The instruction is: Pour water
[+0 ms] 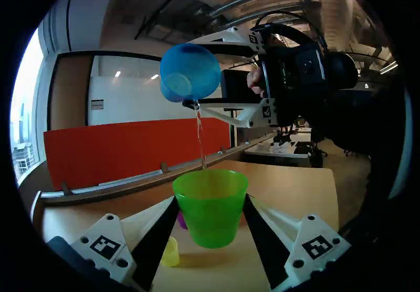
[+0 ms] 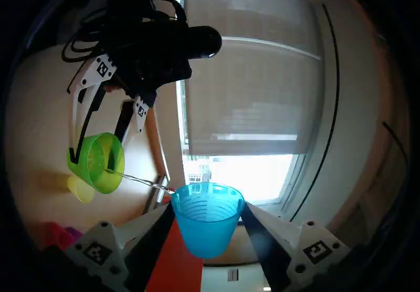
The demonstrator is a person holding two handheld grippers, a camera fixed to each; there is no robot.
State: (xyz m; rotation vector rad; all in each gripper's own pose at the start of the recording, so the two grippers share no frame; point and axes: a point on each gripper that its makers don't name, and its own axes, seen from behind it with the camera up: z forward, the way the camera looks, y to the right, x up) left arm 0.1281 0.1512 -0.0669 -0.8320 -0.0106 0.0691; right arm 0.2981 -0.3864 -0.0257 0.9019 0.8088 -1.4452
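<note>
An open-plan office: red desk divider (image 1: 131,150), further desks (image 1: 278,155), exposed ceiling pipes (image 1: 252,6).

Purple cup (image 1: 181,220) mostly hidden behind green cup (image 1: 211,210); yellow cup (image 1: 171,253) partly behind jaws of L gripper (image 1: 211,201).

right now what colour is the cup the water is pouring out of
Translucent blue. The blue cup shows best in the right gripper view.
</note>
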